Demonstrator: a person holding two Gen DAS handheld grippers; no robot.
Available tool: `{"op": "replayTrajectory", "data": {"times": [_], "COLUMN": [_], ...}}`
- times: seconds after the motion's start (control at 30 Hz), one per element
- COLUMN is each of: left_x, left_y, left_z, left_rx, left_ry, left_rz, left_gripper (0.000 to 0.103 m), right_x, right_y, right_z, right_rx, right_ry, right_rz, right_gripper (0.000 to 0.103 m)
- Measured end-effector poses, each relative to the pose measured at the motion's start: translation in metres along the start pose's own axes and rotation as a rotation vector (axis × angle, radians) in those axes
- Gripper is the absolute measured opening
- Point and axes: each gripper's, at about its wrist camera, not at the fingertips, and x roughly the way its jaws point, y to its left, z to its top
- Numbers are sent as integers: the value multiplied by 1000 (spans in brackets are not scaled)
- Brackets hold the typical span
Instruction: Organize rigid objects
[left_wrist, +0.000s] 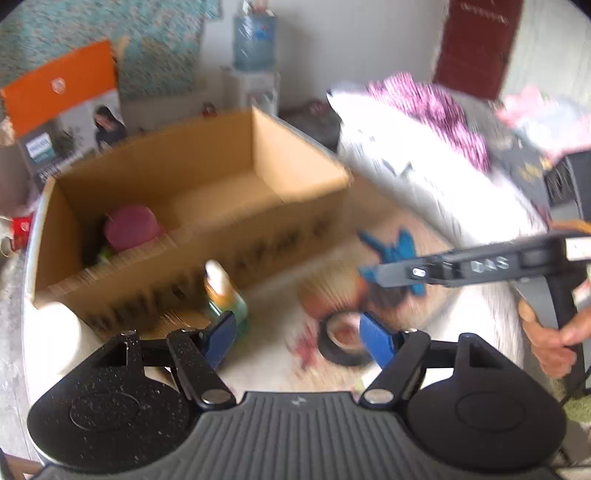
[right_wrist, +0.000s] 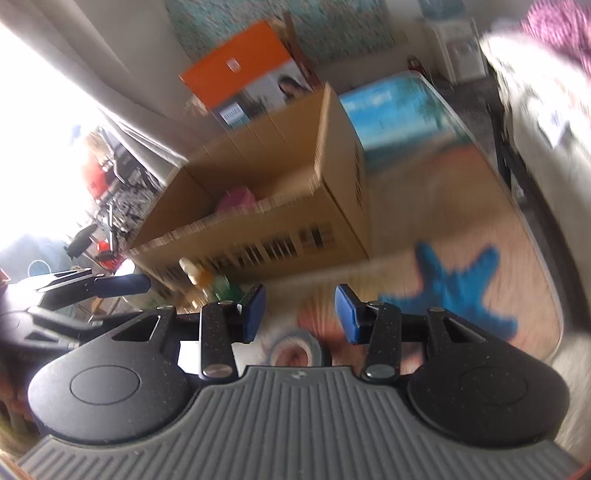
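A cardboard box (left_wrist: 192, 206) is standing open-topped at the far left of the surface (left_wrist: 280, 354), apparently serving as the collecting bin: a pink rounded object (left_wrist: 131, 227) is already lying inside at its left end. Two loose things are waiting outside it. A small bottle (left_wrist: 223, 291) with a white cap and orange neck is standing upright just in front of the box's near wall, and a dark tape roll (left_wrist: 341, 343) is lying flat further right on the patterned covering.

The left claw (left_wrist: 299, 338) is hanging with its blue pads apart and nothing between them; the bottle is sitting just beyond its left pad, the tape roll close against its right pad. The right claw (right_wrist: 300, 314) is likewise gaping, empty, with the tape roll (right_wrist: 295, 349) lying just below and between its pads and the bottle (right_wrist: 201, 280) off to the left. Judging by this, each claw is lining up on one item. Both views are blurred.
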Motion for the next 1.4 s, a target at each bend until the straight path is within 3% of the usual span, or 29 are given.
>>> {"op": "replayTrajectory", "data": {"times": [0.17, 0.43, 0.77, 0.93, 1.13, 1.4], "left_x": [34, 69, 80, 84, 84, 72], "left_y": [-27, -45, -50, -48, -47, -44], "left_z": [-21, -25, -27, -27, -28, -28], "left_rx": [77, 142, 180, 164, 141, 115], "left_ry": [39, 66, 67, 69, 58, 34], "left_rz": [4, 12, 48, 28, -8, -20], "left_gripper": [75, 75, 74, 73, 63, 63], "right_x": [26, 56, 66, 67, 68, 64], "right_y": [3, 6, 14, 17, 17, 24], "right_z": [-25, -19, -13, -12, -11, -14], "right_rx": [-20, -67, -138, -166, -169, -184], "right_ry": [54, 88, 116, 128, 127, 108], "right_rz": [-36, -61, -58, -68, -79, -101], "right_gripper": [41, 37, 25, 24, 19, 18]}}
